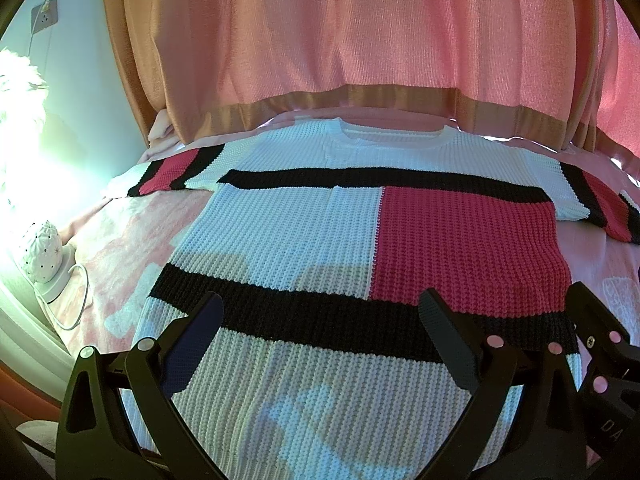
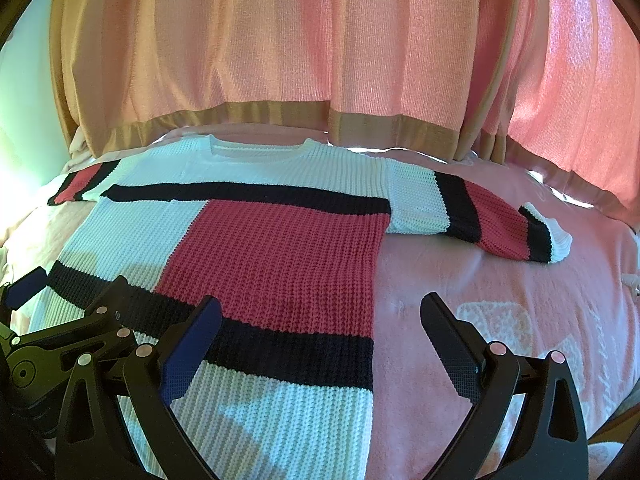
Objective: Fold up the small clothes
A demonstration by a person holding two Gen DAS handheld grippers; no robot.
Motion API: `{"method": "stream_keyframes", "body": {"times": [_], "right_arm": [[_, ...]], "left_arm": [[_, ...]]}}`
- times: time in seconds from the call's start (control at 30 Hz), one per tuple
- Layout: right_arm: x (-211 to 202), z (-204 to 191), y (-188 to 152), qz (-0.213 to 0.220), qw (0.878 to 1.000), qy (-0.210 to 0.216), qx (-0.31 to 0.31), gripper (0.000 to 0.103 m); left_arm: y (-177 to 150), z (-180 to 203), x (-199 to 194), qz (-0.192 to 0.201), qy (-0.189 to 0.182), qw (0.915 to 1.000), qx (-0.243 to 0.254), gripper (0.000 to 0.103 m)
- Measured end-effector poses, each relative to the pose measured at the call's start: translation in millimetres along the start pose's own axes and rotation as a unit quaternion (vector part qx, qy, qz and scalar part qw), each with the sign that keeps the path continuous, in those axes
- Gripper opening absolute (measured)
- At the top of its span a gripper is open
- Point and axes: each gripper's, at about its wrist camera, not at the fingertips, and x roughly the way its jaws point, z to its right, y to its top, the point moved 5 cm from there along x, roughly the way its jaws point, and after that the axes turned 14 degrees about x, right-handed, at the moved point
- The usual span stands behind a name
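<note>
Knit sweater (image 1: 320, 240) flat on pink blanket (image 2: 500, 280), sleeves spread. Left gripper (image 1: 320, 320) and right gripper (image 2: 320, 320) both spread apart, empty, above hem.

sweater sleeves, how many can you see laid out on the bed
2. The left sleeve lies spread toward the lamp side; the right sleeve stretches out over the pink blanket on the other side. Neither is folded in yet.

Chunky ribbed knit sweater (image 1: 320, 240) on fuzzy pink blanket (image 2: 500, 300).
</note>
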Motion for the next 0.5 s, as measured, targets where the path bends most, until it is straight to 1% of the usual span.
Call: {"method": "stream_keyframes", "body": {"times": [0.5], "right_arm": [[1.0,1.1,-0.2,-0.001,1.0,0.001,0.002,0.098]], "left_arm": [[0.5,0.5,0.1,0.0,0.0,1.0,0.001,0.095]]}}
